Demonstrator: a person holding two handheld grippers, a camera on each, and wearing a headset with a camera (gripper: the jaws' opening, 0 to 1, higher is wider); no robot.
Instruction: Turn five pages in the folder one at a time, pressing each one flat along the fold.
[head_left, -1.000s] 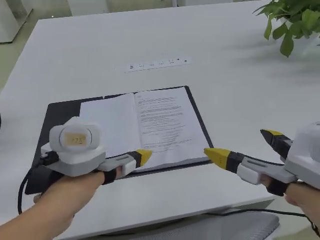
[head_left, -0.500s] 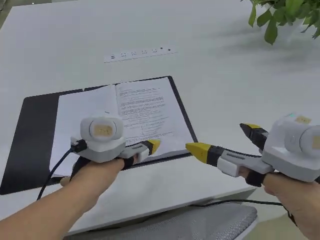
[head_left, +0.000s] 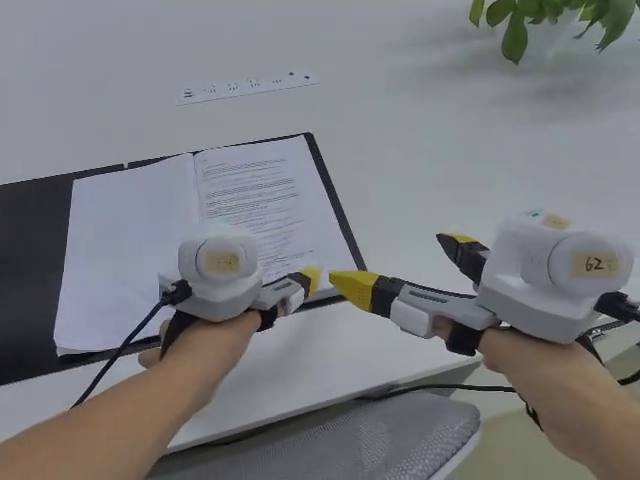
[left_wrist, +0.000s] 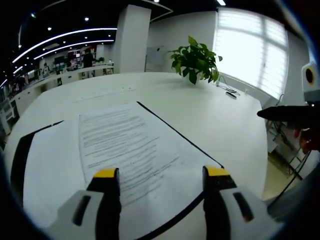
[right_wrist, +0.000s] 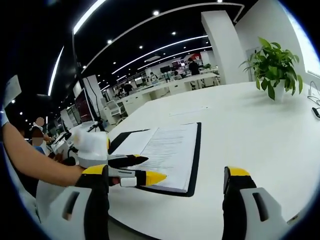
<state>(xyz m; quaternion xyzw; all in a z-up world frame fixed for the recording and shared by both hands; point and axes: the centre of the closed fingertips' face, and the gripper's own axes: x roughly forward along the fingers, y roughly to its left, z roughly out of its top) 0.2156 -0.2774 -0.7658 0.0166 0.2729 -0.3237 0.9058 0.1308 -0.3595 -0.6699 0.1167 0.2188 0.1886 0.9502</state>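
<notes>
Head view: the open folder (head_left: 30, 250) lies on the white desk (head_left: 450, 150). Left gripper view shows the left gripper (left_wrist: 162, 175) spread over a corner of the printed page (left_wrist: 125, 140); right gripper view shows the right gripper (right_wrist: 166, 171) spread alongside.

My white plastic right gripper (head_left: 398, 262) carries a yellow sticker (head_left: 594, 264) reading "62"; the white paper page (head_left: 255, 200) has illegibly small print.

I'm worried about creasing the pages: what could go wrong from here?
The open left hand-held gripper hovers over a corner of the white printed page; it may pinch several sheets. The black folder lies near the front edge of the white table; a push could slide it off.
</notes>
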